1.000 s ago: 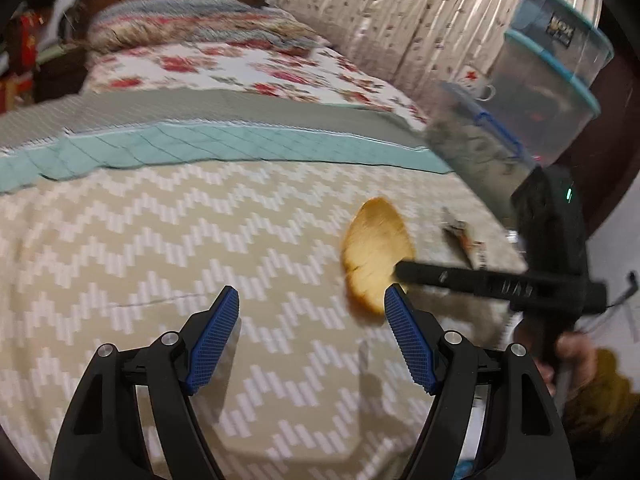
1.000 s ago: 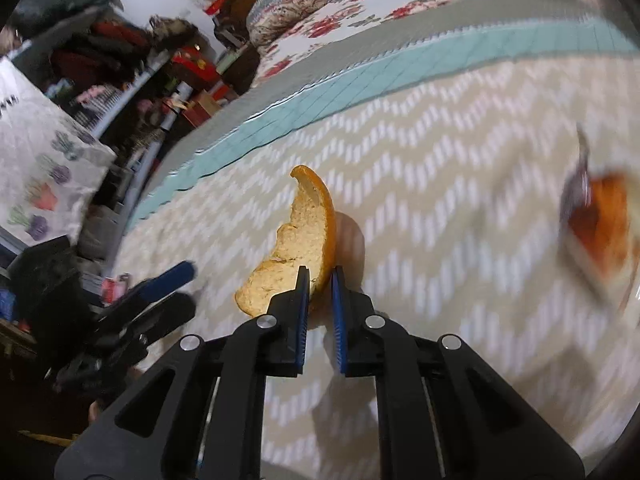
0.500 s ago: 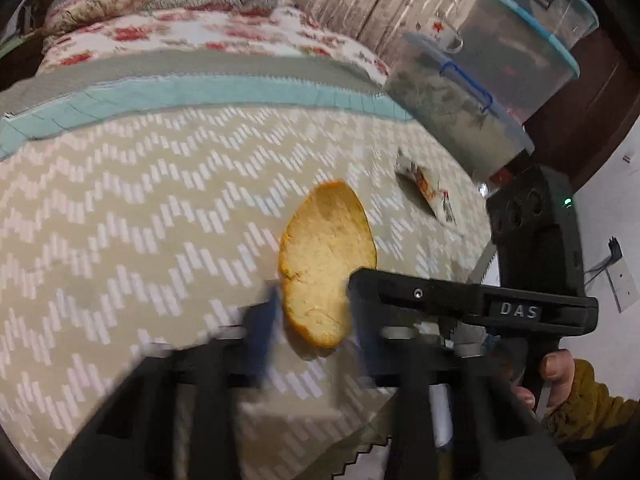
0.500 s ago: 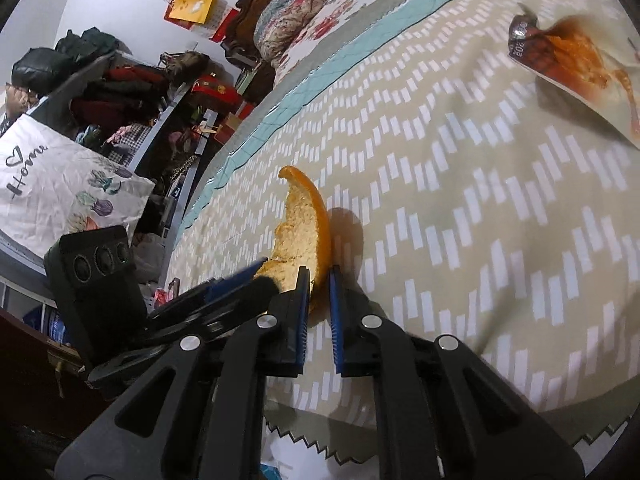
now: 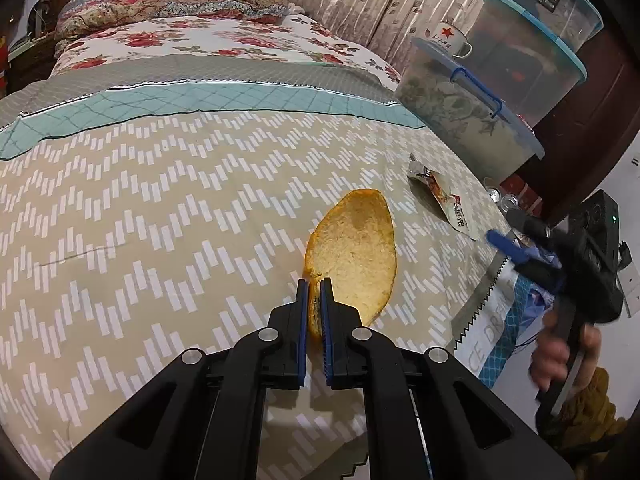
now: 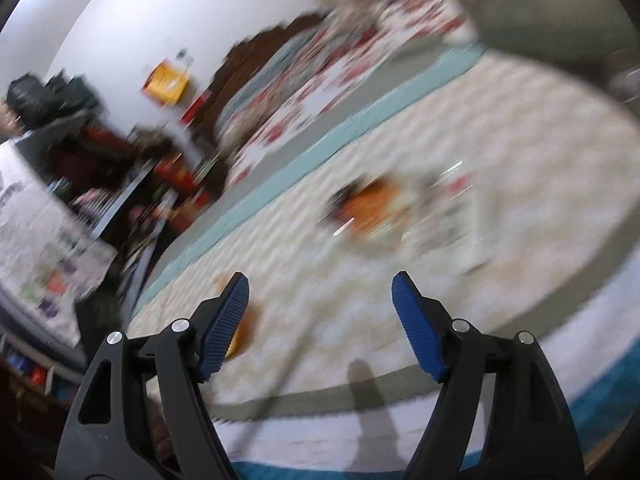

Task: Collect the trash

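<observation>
Peel (image 5: 354, 256) sits clamped in the left gripper (image 5: 314, 300) above the bedspread (image 5: 160, 220); right gripper (image 6: 320, 304) gapes empty.

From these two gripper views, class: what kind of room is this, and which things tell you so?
Most likely a bedroom: a bed with a zigzag cover, floral bedding at its head, and stacked storage boxes beside it.

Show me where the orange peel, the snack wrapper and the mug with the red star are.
orange peel (image 5: 354, 252): left wrist view, middle of its pale inner side.
snack wrapper (image 5: 444, 196): left wrist view, middle of the flat packet.
mug (image 5: 448, 36): left wrist view, side wall by the red star.
</observation>
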Tool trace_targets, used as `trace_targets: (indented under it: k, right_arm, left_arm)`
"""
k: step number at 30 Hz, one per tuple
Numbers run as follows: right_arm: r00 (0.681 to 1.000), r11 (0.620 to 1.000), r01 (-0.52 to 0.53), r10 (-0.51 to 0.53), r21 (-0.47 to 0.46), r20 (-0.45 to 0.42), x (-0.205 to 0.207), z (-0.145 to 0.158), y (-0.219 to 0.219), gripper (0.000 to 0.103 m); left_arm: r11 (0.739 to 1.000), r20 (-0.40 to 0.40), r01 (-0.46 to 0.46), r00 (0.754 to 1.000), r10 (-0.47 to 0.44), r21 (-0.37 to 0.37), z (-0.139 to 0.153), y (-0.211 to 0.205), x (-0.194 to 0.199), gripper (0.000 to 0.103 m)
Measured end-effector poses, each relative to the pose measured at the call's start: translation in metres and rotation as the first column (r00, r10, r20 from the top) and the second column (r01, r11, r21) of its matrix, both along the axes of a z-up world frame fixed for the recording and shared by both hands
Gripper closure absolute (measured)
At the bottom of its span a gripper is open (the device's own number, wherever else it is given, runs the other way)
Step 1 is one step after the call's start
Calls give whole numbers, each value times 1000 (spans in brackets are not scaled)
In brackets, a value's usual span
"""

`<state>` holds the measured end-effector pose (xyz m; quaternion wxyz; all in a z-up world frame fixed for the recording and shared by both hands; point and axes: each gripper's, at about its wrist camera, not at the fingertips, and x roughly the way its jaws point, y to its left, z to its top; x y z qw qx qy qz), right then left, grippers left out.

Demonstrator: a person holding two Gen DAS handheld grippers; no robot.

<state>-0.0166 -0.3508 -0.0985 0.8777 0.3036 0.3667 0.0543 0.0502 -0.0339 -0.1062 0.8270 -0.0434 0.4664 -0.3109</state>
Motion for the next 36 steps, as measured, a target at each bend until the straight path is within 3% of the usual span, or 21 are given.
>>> trace_targets:
  k: [5, 8, 9, 10, 14, 16, 19, 21, 24, 26, 28, 29, 31, 33, 36]
  right_arm:
    - [990, 987, 129, -134, -93, -47, 13, -6, -45, 33]
    - [984, 989, 141, -146, -55, -106, 32, -19, -66, 42]
    - [983, 988, 147, -151, -48, -108, 33, -20, -72, 53]
    - [984, 993, 117, -121, -34, -129, 41, -22, -68, 70]
    - [987, 1000, -8, 8, 0, -158, 49, -31, -44, 80]
    - [977, 990, -127, 135, 56, -164, 44, -34, -8, 81]
    - [942, 955, -290, 296, 59, -159, 38, -36, 40, 79]
    - [934, 945, -325, 325, 25, -149, 34, -34, 53, 79]
    - [957, 961, -274, 269, -36, -112, 33, -20, 40, 79]
    - [975, 978, -206, 202, -37, -92, 31, -15, 23, 71]
    - [992, 992, -115, 112, -60, -56, 32, -9, 5, 34]
    - [996, 993, -88, 86, -76, -40, 30, -7, 0, 30]
    - [998, 992, -62, 58, -111, -36, 30, -4, -6, 30]
    - [998, 991, -44, 38, -130, -50, 42, -5, -13, 30]
    - [997, 988, -44, 33, -148, -75, 62, -12, -21, 33]
  left_arm:
    - [1000, 14, -1, 1000, 1, 13, 1, -1, -2, 97]
    - [1000, 10, -4, 1000, 4, 10, 1, 0, -2, 97]
    - [1000, 8, -7, 1000, 7, 8, 0, 1, -1, 97]
    - [1000, 6, -11, 1000, 11, 6, 0, 2, -1, 97]
    - [1000, 5, -31, 1000, 31, -3, -1, 8, 0, 97]
    - [999, 2, -41, 999, 41, -7, -1, 10, 2, 97]
    - [999, 0, -48, 999, 48, -6, -1, 13, 4, 97]
    - [999, 2, -48, 999, 48, -4, 0, 14, 4, 97]
    - [999, -5, -50, 999, 49, -7, -1, 15, 4, 96]
    - [998, -15, -56, 998, 56, -14, -1, 17, 5, 95]
    - [998, -24, -61, 998, 60, -27, -2, 20, 5, 86]
    - [998, -25, -57, 998, 56, -37, -2, 21, 5, 82]
    - [998, -11, -40, 999, 40, -55, 1, 21, 3, 55]
    - [999, 22, -45, 999, 46, -26, 5, 17, -2, 40]
    - [999, 39, -37, 999, 37, 6, 5, 12, -4, 40]
